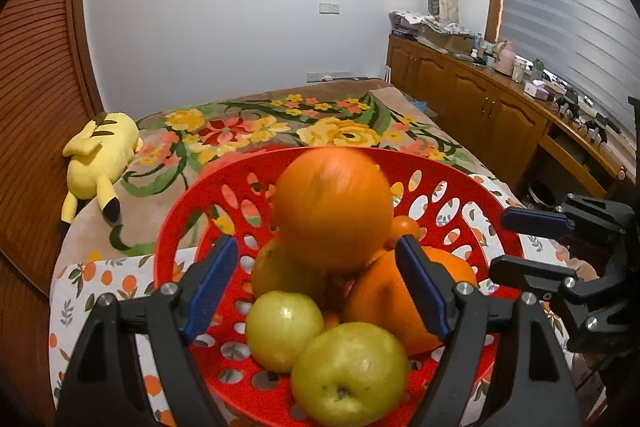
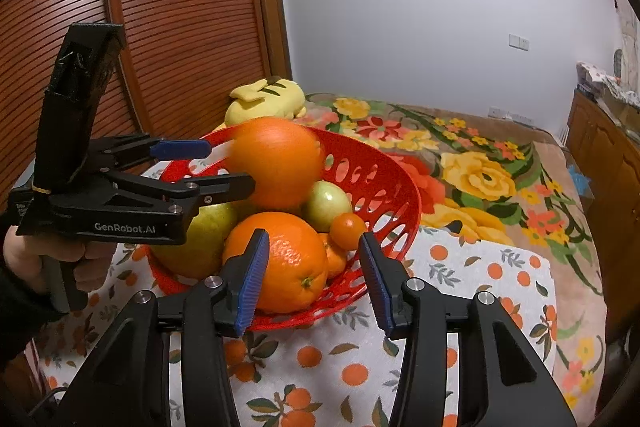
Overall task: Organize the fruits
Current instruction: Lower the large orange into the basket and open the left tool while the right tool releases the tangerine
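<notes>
Left wrist view — your left gripper (image 1: 316, 291) gapes, gripping nothing; the top orange (image 1: 334, 209) perches just ahead, blurred. Right gripper (image 2: 312, 279) is parted, empty. Nudge the pile — it rolls out of the red basket (image 1: 472, 183).

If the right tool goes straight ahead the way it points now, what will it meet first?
Probably the textured orange at the front of the red perforated plastic basket. It already sits just ahead of the right tool, towards its left finger; exact depth is unclear.
</notes>
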